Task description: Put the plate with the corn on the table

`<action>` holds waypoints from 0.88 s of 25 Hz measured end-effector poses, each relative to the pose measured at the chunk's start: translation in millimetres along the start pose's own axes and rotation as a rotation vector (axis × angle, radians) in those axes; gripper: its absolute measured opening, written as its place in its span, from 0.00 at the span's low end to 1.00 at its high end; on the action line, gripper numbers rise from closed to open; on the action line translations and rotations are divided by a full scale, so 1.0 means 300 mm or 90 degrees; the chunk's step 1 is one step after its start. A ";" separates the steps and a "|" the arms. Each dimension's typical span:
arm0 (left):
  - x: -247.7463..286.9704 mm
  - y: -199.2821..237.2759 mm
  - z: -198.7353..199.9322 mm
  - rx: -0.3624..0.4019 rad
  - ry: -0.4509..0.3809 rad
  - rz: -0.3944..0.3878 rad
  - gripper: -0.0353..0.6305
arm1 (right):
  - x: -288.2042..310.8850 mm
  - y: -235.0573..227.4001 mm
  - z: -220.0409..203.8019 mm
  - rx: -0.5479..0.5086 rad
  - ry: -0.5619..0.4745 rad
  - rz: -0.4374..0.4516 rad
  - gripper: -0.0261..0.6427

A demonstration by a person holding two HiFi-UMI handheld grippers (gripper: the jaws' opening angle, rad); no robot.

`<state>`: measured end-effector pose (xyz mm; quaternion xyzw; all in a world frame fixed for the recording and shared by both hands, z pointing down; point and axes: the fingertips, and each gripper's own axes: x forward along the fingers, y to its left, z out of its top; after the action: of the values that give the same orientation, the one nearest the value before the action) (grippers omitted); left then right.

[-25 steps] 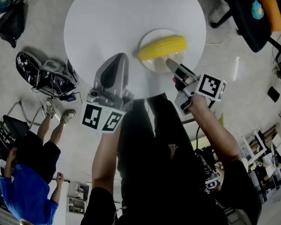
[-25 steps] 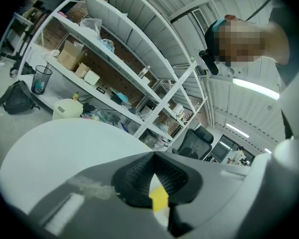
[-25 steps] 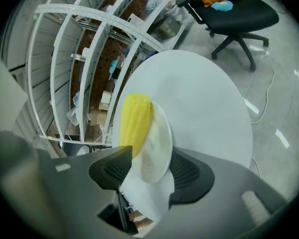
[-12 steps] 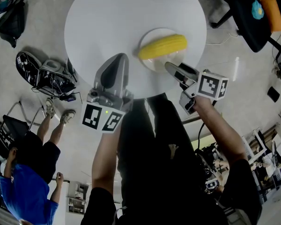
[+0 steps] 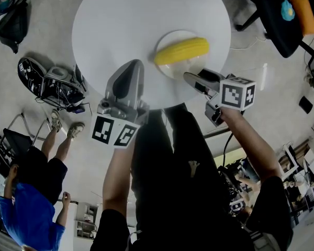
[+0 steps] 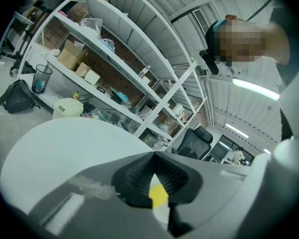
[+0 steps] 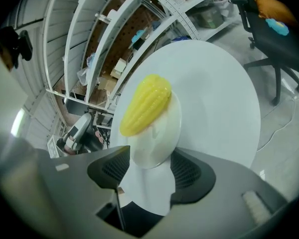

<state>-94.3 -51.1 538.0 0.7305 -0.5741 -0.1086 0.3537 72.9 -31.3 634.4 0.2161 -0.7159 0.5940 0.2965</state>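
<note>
The right claw (image 5: 190, 77) has rolled and drawn slightly back, its jaws just opening wide around the near rim of the plate (image 7: 157, 143), gripping nothing. The plate is sitting on the white bench (image 5: 120, 20), right of centre, carrying the corn (image 5: 181, 52). The left claw (image 6: 154, 180) is hovering closed and empty.

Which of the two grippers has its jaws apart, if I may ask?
The right gripper: its jaws have just been opening and stand apart with the plate's near rim between them. The left gripper's jaws are together.
</note>
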 end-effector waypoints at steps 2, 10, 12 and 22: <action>0.004 0.000 0.002 0.000 0.001 -0.001 0.06 | 0.002 0.004 -0.004 -0.016 0.017 0.005 0.44; -0.008 -0.001 -0.005 0.000 0.001 -0.001 0.06 | 0.009 0.008 -0.041 -0.093 0.058 -0.008 0.45; -0.015 0.000 -0.005 0.000 0.001 -0.001 0.06 | 0.011 0.009 -0.051 -0.114 0.069 -0.013 0.45; -0.025 -0.008 -0.007 0.000 0.000 -0.003 0.06 | 0.006 0.004 -0.068 -0.162 0.108 -0.011 0.42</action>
<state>-93.7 -43.2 536.2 0.7317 -0.5725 -0.1093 0.3535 74.1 -10.9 637.1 0.1319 -0.7558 0.5119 0.3864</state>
